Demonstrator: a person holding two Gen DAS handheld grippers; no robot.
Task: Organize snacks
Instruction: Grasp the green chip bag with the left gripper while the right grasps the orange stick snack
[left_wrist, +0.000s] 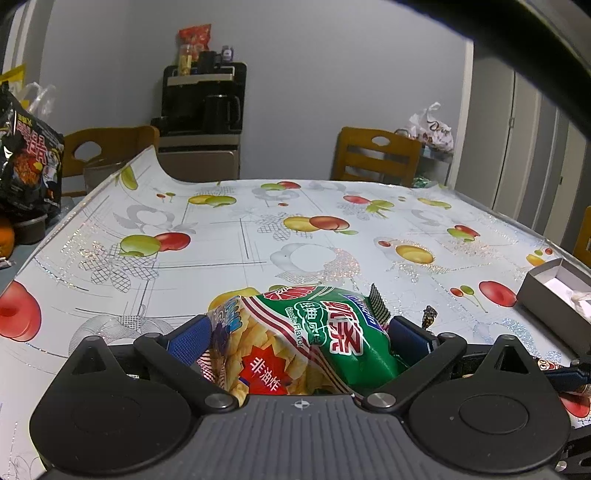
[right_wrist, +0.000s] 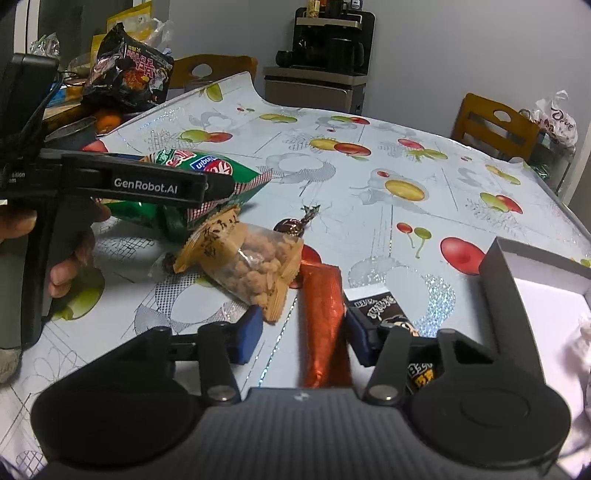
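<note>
Left gripper is clamped on the green chip bag, puffy, light and crushable, so grab its crimped edge. Right gripper sits released around the stiff orange stick pack; grey box just right.
</note>
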